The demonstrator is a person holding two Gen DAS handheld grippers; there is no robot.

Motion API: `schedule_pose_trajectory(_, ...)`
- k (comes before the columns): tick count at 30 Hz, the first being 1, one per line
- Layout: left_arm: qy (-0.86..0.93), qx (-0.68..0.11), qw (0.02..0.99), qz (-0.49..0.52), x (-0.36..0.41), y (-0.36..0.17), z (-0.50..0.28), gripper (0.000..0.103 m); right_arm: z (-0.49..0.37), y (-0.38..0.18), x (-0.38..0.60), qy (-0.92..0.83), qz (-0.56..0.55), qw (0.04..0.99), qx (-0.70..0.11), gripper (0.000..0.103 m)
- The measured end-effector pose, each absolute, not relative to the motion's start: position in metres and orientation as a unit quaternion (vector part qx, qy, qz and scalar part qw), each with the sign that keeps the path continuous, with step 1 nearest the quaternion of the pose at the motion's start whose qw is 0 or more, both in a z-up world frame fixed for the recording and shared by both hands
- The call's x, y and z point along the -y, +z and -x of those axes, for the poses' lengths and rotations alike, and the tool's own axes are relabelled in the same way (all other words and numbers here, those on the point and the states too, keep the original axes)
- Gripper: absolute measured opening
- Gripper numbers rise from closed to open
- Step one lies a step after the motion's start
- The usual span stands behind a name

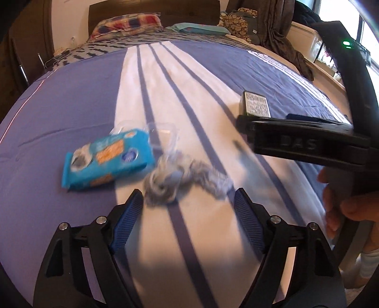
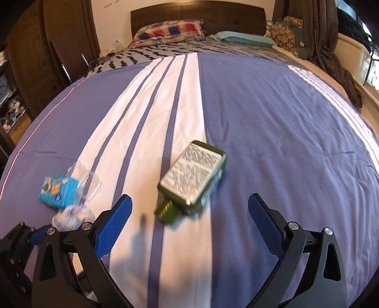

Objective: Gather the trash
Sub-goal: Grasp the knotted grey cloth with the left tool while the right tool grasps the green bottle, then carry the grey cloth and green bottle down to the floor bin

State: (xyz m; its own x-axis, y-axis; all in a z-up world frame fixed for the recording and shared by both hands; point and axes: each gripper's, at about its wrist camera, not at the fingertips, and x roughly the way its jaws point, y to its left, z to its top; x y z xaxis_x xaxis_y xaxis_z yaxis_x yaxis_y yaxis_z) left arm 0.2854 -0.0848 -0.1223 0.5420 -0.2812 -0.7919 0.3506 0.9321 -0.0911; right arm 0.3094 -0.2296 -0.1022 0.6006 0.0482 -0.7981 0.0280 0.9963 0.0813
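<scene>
Trash lay scattered on the bedspread (image 2: 272, 113): a crumpled wrapper (image 1: 163, 182) sat just ahead of the left gripper (image 1: 188, 197), whose blue pads (image 1: 128, 210) stood apart and released, gripping nothing. A blue packet (image 1: 106, 158) and a clear plastic shell (image 1: 163, 132) lay beyond it, off to its left. Ahead of the right gripper (image 2: 189, 208), also spread wide and empty, a green bottle (image 2: 191, 175) lay on its side with its cap toward the fingers. Pillows (image 2: 170, 30) rested far ahead by the headboard (image 2: 196, 16).

Purple bedspread (image 2: 272, 113) with white stripes, bright blue packet (image 1: 106, 158), green bottle (image 2: 191, 175)
</scene>
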Motion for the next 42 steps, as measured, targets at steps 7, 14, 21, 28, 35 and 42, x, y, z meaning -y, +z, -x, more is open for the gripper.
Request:
schedule_pose_trajectory(7, -0.178, -0.442, 0.878, -0.039, 0.088, -0.122, -0.304, 0.056, -0.342, -0.114, 0.236, -0.004, -0.065, 0.883, -0.465, 0.068)
schedule_pose_trajectory(14, -0.173, -0.443, 0.879, -0.045, 0.083, -0.119, -0.294, 0.023, -0.327, -0.114, 0.235, 0.004, -0.039, 0.887, -0.460, 0.066)
schedule_pose_trajectory(21, -0.178, -0.441, 0.879, -0.038, 0.072, -0.119, -0.252, 0.019, -0.280, -0.107, 0.233, 0.025, -0.025, 0.888, -0.458, 0.066)
schedule_pose_trajectory(28, -0.175, -0.434, 0.883, -0.042, 0.067, -0.108, -0.203, 0.019, -0.217, -0.097, 0.226, 0.046, -0.012, 0.894, -0.446, 0.066)
schedule_pose_trajectory(35, -0.172, -0.414, 0.893, -0.043, 0.064, -0.090, -0.149, 0.019, -0.156, -0.083, 0.223, 0.061, -0.005, 0.903, -0.426, 0.066)
schedule_pose_trajectory(42, -0.176, -0.390, 0.903, -0.038, 0.060, -0.074, -0.099, 0.019, -0.103, -0.063, 0.222, 0.070, -0.008, 0.915, -0.398, 0.066)
